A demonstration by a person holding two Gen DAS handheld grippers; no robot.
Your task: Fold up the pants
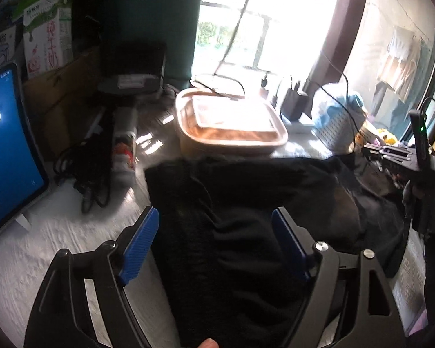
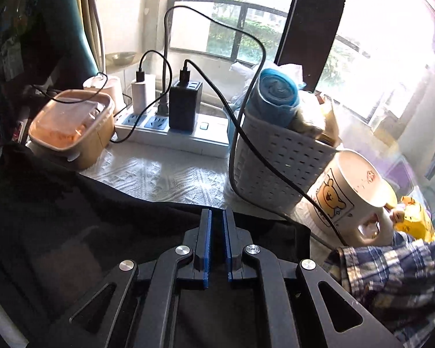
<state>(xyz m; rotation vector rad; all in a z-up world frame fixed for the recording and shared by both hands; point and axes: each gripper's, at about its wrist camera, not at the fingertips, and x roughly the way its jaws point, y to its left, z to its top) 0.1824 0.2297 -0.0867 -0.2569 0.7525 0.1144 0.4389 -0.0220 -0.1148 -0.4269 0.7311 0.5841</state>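
Black pants (image 1: 246, 203) lie bunched across the white textured table cover (image 1: 58, 232). My left gripper (image 1: 214, 211) hangs just above them, open wide, one blue pad on each side of a fold and no cloth pinched. A fingertip shows at the bottom edge of the left wrist view. In the right wrist view the pants (image 2: 72, 217) fill the lower left, and my right gripper (image 2: 216, 213) is shut on their far edge, the blue pads almost touching. Seen from the left, the right gripper (image 1: 371, 150) is at the far right with dark cloth drawn up toward it.
A lit tablet (image 1: 5, 145) stands at the left, with black cables (image 1: 84, 168) and a bottle (image 1: 124, 150) beside it. Behind the pants are a lidded food container (image 2: 72, 121), a power strip (image 2: 171, 133), a white basket (image 2: 278, 162) and a bear mug (image 2: 353, 194). A plaid shirt (image 2: 391, 275) lies at the right.
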